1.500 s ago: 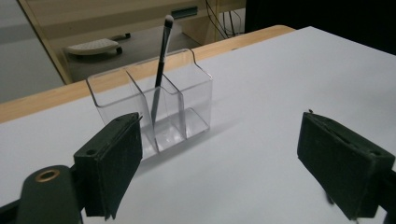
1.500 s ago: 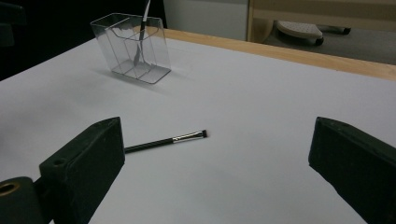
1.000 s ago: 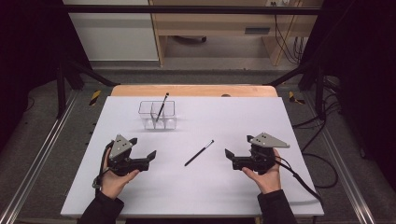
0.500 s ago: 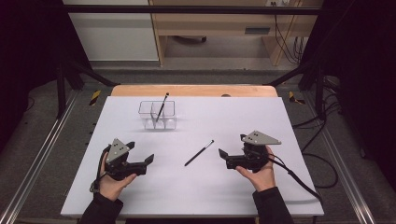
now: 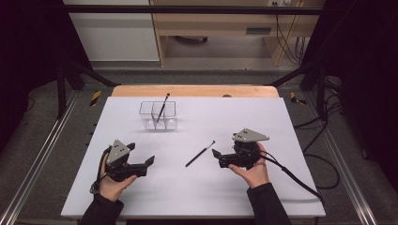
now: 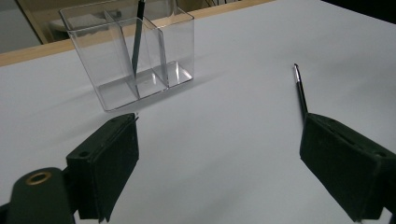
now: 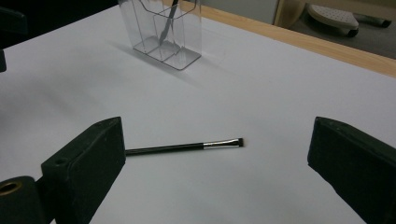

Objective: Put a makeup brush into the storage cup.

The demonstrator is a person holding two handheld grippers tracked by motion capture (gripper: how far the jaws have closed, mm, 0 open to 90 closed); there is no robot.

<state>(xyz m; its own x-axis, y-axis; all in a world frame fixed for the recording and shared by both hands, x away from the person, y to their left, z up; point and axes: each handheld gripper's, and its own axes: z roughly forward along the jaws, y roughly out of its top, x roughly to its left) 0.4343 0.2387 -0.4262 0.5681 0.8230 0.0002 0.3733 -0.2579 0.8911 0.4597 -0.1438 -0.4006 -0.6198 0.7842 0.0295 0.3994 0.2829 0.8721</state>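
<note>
While both tools gape empty, brush (image 5: 200,153) lies flat, just beside right tool (image 5: 217,157), left tool (image 5: 148,165) well apart.

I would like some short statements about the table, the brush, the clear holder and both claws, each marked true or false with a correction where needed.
1. A thin brush lies flat on the white table. True.
2. The right claw is shut on that brush. False: its jaws are wide apart and the brush lies free between them in the right gripper view.
3. The clear holder has a dark stick standing in it. True.
4. The left claw holds the holder. False: it is open and well apart from it.
5. The holder lies tipped on its side. False: it stands upright.
</note>
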